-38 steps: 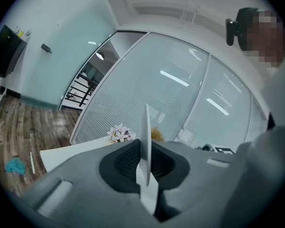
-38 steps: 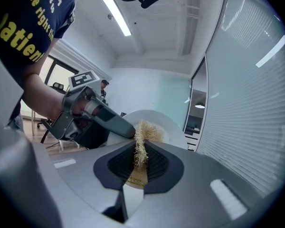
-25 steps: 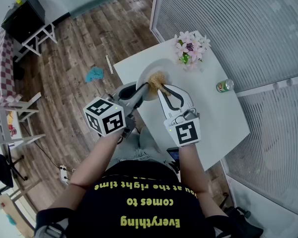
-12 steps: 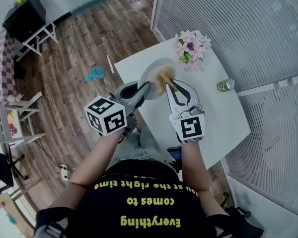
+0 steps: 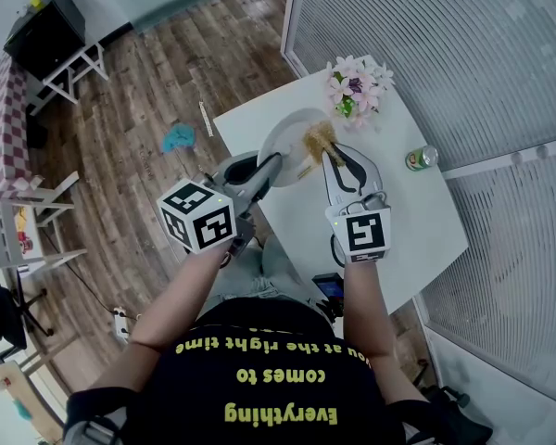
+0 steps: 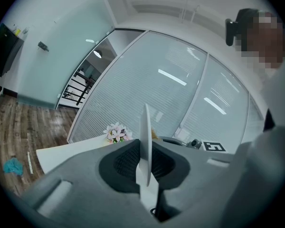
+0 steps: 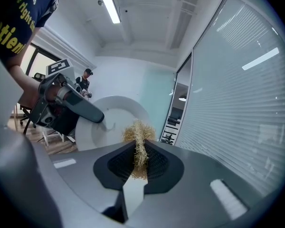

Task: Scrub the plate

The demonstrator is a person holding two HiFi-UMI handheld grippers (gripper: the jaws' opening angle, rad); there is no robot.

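Observation:
A white plate [image 5: 290, 135] stands on edge above the white table [image 5: 408, 221]. My left gripper [image 5: 274, 168] is shut on its near rim. In the left gripper view the plate [image 6: 145, 127] shows edge-on between the dark pads [image 6: 126, 163]. My right gripper [image 5: 328, 156] is shut on a straw-coloured scrubber [image 5: 316, 140], which sits at the plate's right edge. In the right gripper view the scrubber [image 7: 138, 139] sticks up from the pads, in front of the plate's [image 7: 115, 117] lower right rim. The left gripper [image 7: 69, 103] is at that view's left.
A bunch of pink and white flowers [image 5: 354, 89] stands at the table's far corner, just beyond the plate. A green can [image 5: 420, 159] lies near the right edge. Frosted glass walls run along the right. A blue cloth [image 5: 176, 138] lies on the wooden floor.
My right gripper has carried the scrubber from the middle of the plate's face out to its right edge, towards the flowers. The left gripper and plate have stayed put.

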